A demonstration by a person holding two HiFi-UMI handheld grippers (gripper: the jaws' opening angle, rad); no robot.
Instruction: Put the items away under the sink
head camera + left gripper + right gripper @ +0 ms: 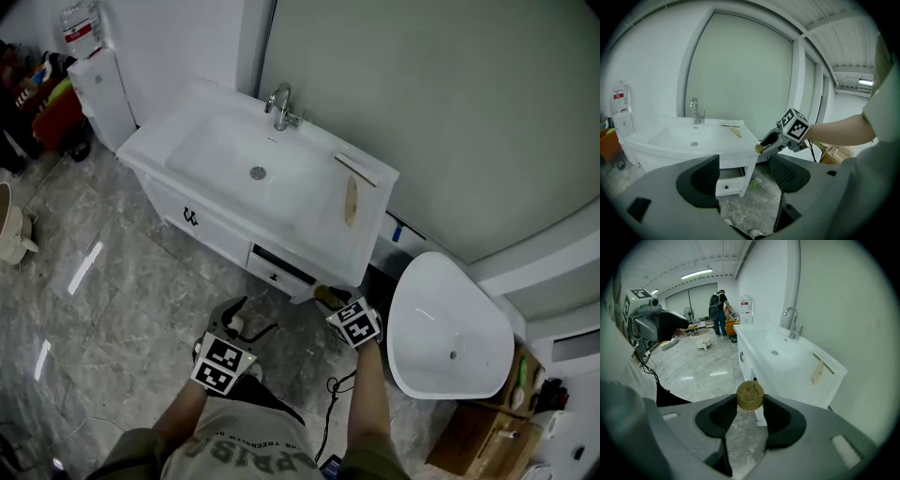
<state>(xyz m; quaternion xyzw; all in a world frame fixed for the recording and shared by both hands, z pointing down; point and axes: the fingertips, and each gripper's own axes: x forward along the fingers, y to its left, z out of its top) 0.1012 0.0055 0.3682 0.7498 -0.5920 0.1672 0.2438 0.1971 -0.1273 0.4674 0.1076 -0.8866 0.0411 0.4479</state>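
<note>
A white sink cabinet (192, 217) stands against the wall, and its right drawer (275, 275) is pulled partly out. My right gripper (330, 298) hovers just beyond the drawer's right end, shut on a small item with a round tan wooden end (750, 395). That same end (759, 149) shows at the gripper's tip in the left gripper view. My left gripper (234, 319) is lower and to the left, over the floor, open and holding nothing (743, 176). On the sink's right rim lie a tan wooden piece (351, 200) and a thin stick (356, 170).
A white oval basin (446, 329) sits on the floor to the right of the cabinet, with a wooden box (480, 437) beyond it. Cables (330, 389) trail by my legs. A white dispenser (101, 89) stands left of the sink. A person (717, 311) stands far back in the room.
</note>
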